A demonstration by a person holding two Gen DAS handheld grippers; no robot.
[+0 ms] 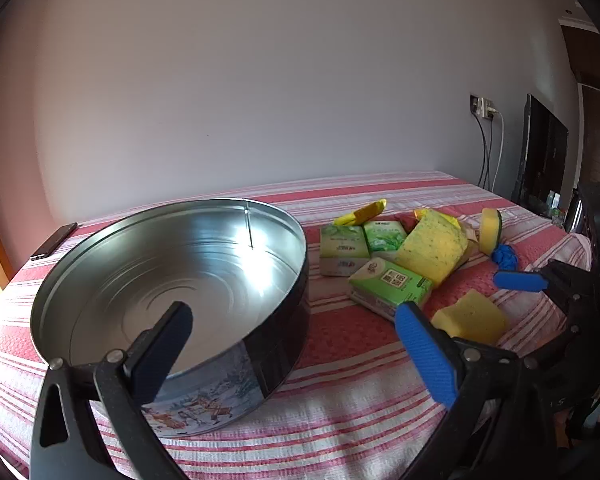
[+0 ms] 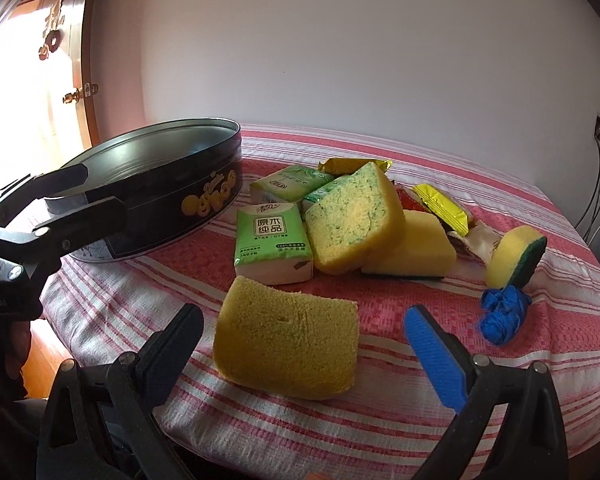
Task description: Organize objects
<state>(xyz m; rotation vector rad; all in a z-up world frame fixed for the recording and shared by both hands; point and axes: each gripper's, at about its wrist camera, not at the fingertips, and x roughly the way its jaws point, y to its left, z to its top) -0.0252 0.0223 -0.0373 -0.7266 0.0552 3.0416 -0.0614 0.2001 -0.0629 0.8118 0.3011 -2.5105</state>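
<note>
A round black tin (image 1: 276, 344) (image 2: 204, 196) with a bare shiny inside stands at the left of the table. My left gripper (image 1: 300, 344) is open, one finger inside the tin and the other outside its wall. My right gripper (image 2: 304, 344) is open around a yellow sponge (image 2: 288, 344) (image 1: 474, 318) lying near the front edge, not touching it. Behind lie green tissue packs (image 2: 274, 240) (image 1: 392, 284), a speckled yellow sponge (image 2: 354, 220) (image 1: 432, 246), another yellow sponge (image 2: 416, 248), a round yellow-green sponge (image 2: 514, 256) (image 1: 490, 230), yellow snack packets (image 2: 440, 204) and a blue cord bundle (image 2: 502, 312) (image 1: 504, 258).
The table wears a red and white striped cloth (image 1: 340, 412) (image 2: 380, 412). A dark phone (image 1: 54, 240) lies at the far left edge. A white wall is behind, with a socket and cables (image 1: 488, 132) and a dark screen (image 1: 544, 152) at right. A door (image 2: 40, 80) is at left.
</note>
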